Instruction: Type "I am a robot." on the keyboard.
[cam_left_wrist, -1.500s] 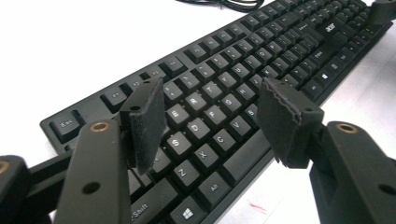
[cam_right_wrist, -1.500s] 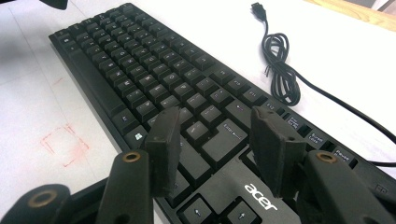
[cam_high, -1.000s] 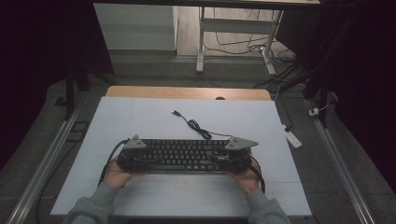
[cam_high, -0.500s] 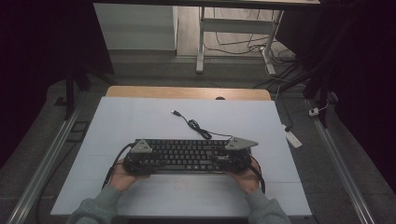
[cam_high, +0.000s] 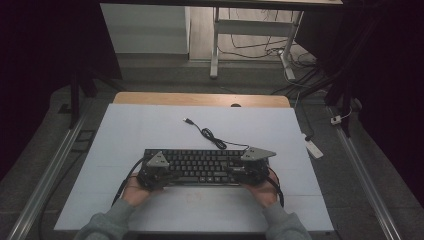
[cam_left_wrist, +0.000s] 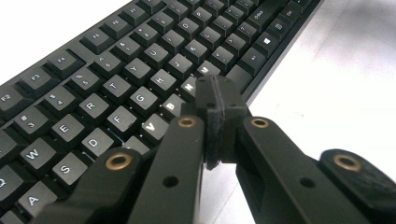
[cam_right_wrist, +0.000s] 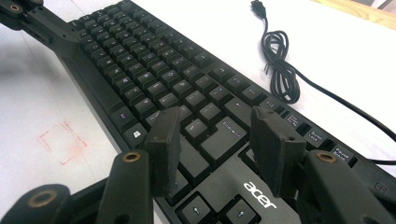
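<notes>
A black Acer keyboard (cam_high: 200, 165) (cam_left_wrist: 116, 70) (cam_right_wrist: 154, 70) lies across the near half of the white table, and its black cable (cam_high: 210, 135) (cam_right_wrist: 280, 70) coils away toward the back. My left gripper (cam_high: 171, 175) (cam_left_wrist: 215, 100) hovers over the keyboard's front edge near the bottom letter row. Its jaws have just been closing and now stand shut, pad against pad, with nothing between them. My right gripper (cam_high: 233, 173) (cam_right_wrist: 217, 130) stands open just above the keys at the keyboard's right part, near Enter, holding nothing. The left gripper's arms (cam_right_wrist: 32, 16) show at the right gripper view's top left.
The white tabletop (cam_high: 150, 130) has a wooden strip (cam_high: 200, 99) along its far edge. A faint red square mark (cam_right_wrist: 63, 142) sits on the table in front of the keyboard. A white power strip (cam_high: 312, 148) lies on the floor at the right.
My left gripper has shifted a little rightward from the keyboard's left end onto its front edge, and its jaws have closed. The right gripper and the keyboard have stayed put.
</notes>
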